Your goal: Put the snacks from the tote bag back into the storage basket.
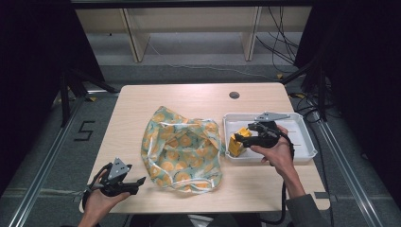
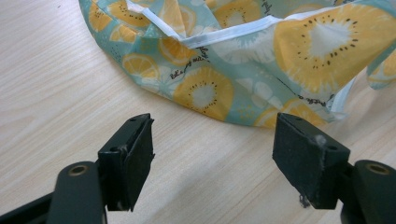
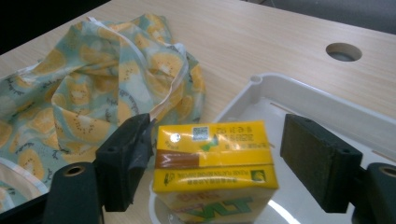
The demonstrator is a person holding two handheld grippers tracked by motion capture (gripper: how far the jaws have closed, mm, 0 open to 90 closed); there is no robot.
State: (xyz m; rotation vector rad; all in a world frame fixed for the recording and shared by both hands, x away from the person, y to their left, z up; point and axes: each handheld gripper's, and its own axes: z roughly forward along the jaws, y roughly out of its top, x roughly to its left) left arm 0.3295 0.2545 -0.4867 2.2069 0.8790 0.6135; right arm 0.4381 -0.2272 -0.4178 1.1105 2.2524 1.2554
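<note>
The right gripper (image 1: pixel 244 137) has its jaws spread around the yellow carton (image 3: pixel 215 163), which stands in the white tray (image 1: pixel 302 126); its own view shows a gap beside the far pad. The left gripper (image 2: pixel 224 158) hangs open, the fruit-print bag (image 2: pixel 243 60) just ahead of it.
</note>
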